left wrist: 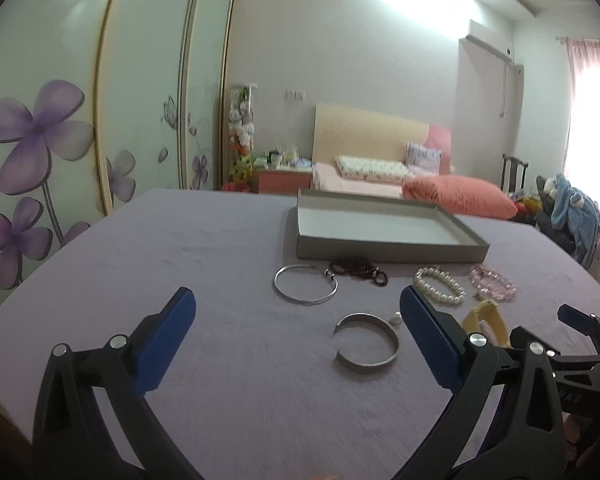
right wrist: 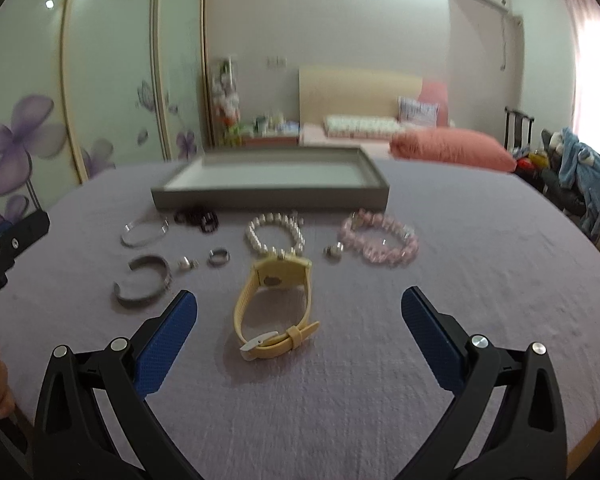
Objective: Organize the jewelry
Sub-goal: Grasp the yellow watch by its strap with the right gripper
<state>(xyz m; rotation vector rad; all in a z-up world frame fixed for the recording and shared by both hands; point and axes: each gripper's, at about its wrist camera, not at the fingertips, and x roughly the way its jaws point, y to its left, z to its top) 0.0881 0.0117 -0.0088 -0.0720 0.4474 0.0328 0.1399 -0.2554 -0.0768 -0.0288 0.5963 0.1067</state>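
Surface (right wrist: 440, 360), lilac cloth, fills the lower half of both views. Grey tray (right wrist: 272, 196) sits centre frame in the right view, just above the jewelry; nothing shows inside it.

Your right claw (right wrist: 299, 308) stands wide apart, holding nothing, at the bottom of its frame. Your left claw (left wrist: 298, 312) likewise spread, empty.

Yellow watch (right wrist: 276, 304) lies buckled, centre of the right view, between the right claw's fingers (right wrist: 168, 332) but touching neither.

Row below the tray, left to right in the right view: thin silver bangle (right wrist: 144, 232), dark bead string (right wrist: 198, 220), pearl bracelet (right wrist: 274, 234), pink bead bracelet (right wrist: 380, 240). Open cuff bangle (right wrist: 144, 280) lower left; small ring (right wrist: 219, 257) beside it. In the left view the cuff sits centre frame.
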